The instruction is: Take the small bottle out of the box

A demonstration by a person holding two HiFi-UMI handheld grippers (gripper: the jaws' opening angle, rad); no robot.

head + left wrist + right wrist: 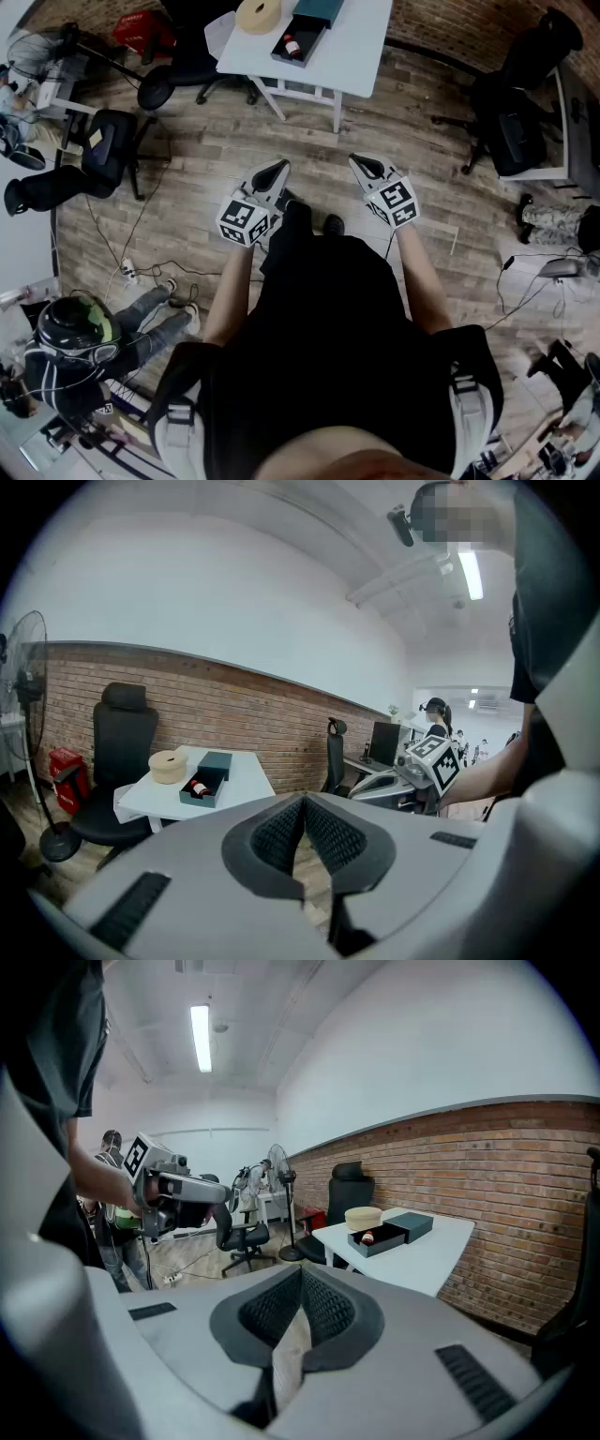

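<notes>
Grey jaws of left gripper (272,175) and right gripper (366,169) pressed together, empty, mid-frame. Small bottle (293,47) lies in dark box (312,33) on white table (366,47), top centre, well apart. Gripper views alone show brick wall (525,1176) behind table. Head view shows open wood floor (309,141) between.

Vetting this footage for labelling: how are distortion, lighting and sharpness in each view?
Head view: strong fisheye, floor planks bow toward the edges, light even, white table small but sharp. Left gripper view: dark round vignette, ceiling light glares. Right gripper view: same vignette, strip light blown out, box on the table still crisp.
</notes>
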